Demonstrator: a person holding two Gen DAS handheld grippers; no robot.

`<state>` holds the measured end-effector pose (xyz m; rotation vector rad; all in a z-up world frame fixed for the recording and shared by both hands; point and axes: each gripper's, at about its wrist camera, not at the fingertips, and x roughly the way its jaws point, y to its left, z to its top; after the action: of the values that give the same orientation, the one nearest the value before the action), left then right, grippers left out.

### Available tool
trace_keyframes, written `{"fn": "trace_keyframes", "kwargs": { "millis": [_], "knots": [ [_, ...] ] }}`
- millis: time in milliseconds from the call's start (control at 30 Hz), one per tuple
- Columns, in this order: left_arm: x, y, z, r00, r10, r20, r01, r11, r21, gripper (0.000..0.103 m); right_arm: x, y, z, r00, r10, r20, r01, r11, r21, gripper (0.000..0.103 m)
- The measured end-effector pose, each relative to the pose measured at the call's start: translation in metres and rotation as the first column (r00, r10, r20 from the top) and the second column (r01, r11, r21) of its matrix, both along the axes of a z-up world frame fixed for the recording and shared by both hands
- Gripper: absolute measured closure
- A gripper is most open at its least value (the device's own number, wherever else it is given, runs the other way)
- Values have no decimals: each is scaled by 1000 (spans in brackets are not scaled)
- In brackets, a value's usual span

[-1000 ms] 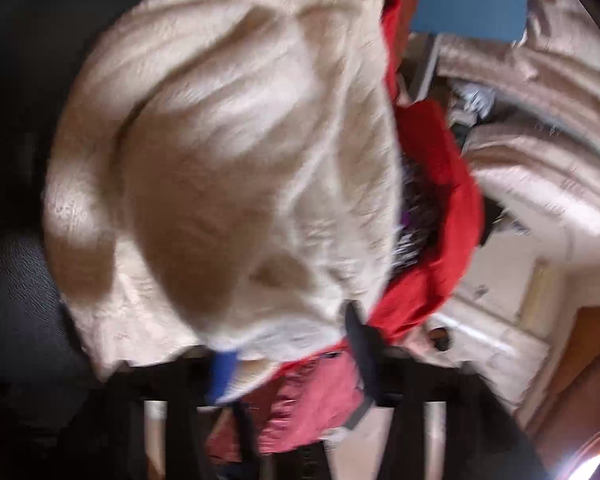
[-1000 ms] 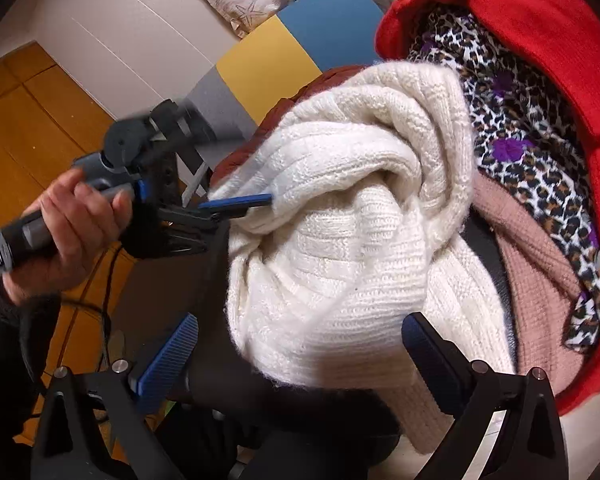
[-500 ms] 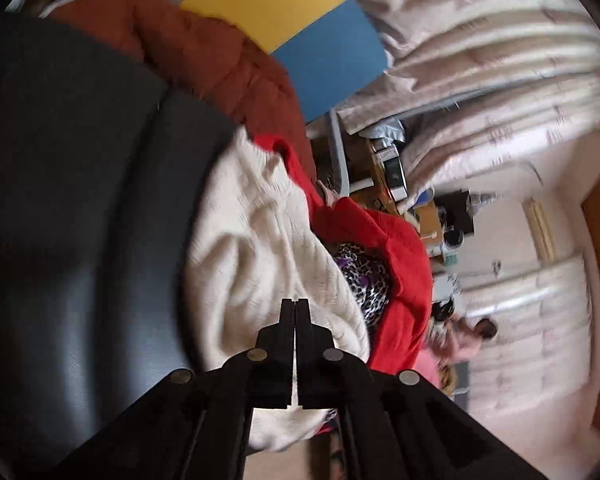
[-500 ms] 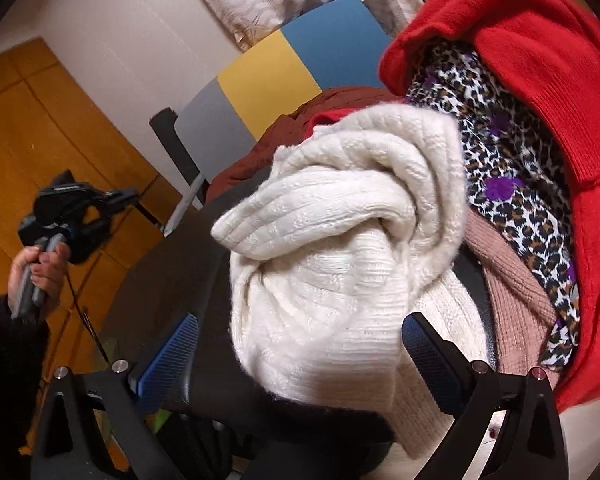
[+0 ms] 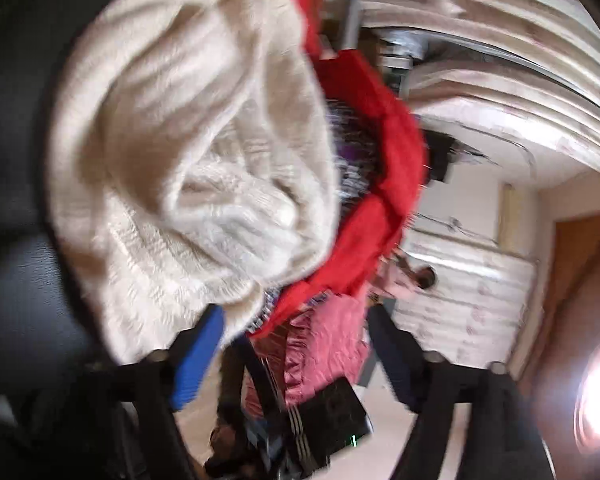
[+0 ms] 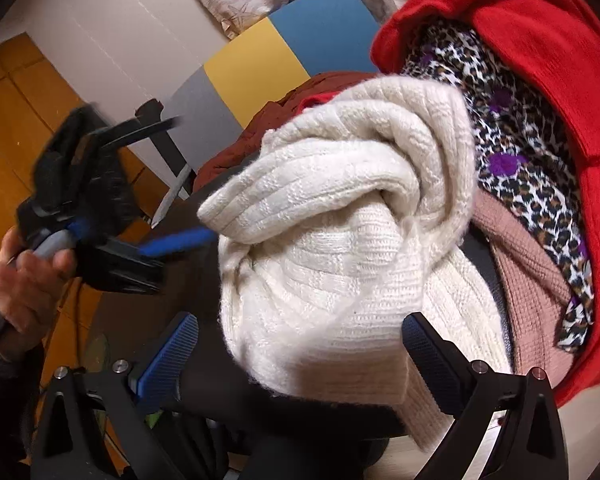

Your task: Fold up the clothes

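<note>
My right tongs (image 6: 296,354) gape wide around the bunched cream cable-knit sweater (image 6: 340,240), gripping nothing. My left tongs (image 5: 288,344) are spread too, one blue pad (image 6: 176,240) touching its ribbed left fold.

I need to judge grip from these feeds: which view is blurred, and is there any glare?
Left wrist view: motion-smeared throughout, cream sweater soft, strong white glare at the lower right edge. Right wrist view: sharp on the sweater's knit and the leopard-print cloth; only the left gripper is blurred; no glare.
</note>
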<state>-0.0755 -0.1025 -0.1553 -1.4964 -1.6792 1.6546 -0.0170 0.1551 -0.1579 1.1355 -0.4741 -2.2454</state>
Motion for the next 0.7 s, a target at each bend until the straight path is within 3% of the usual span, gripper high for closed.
{"fn": "trace_keyframes", "kwargs": {
  "millis": [133, 200, 233, 267, 333, 433, 533, 700],
  "knots": [
    [-18, 15, -21, 994, 29, 105, -27, 999, -19, 22, 0, 6, -5, 1000, -1, 8, 2, 1000, -23, 0],
    [-27, 22, -31, 987, 43, 157, -39, 999, -29, 42, -1, 9, -8, 1000, 1, 15, 0, 1000, -29, 0],
    [-31, 26, -36, 982, 51, 183, -45, 998, -34, 65, -1, 10, -10, 1000, 2, 21, -1, 1000, -30, 0],
    [-32, 28, -35, 985, 43, 168, -35, 998, -54, 82, -2, 11, -13, 1000, 3, 27, -2, 1000, -31, 0],
    [-27, 19, -22, 995, 54, 89, -44, 993, -112, 90, -3, 13, -16, 999, 1, 40, 0, 999, -35, 0],
    [-18, -7, 9, 996, 82, -41, -88, 980, -177, 93, -3, 14, -16, 999, 8, 37, -7, 999, -41, 0],
    [-8, -48, 42, 982, 113, -150, -148, 957, -248, 93, -2, 13, -12, 999, 35, 30, -33, 997, -66, 0],
    [28, -141, 92, 947, 178, -267, -271, 889, -369, 93, 7, -8, 1, 992, 124, -4, -124, 989, -81, 0]
  ]
}}
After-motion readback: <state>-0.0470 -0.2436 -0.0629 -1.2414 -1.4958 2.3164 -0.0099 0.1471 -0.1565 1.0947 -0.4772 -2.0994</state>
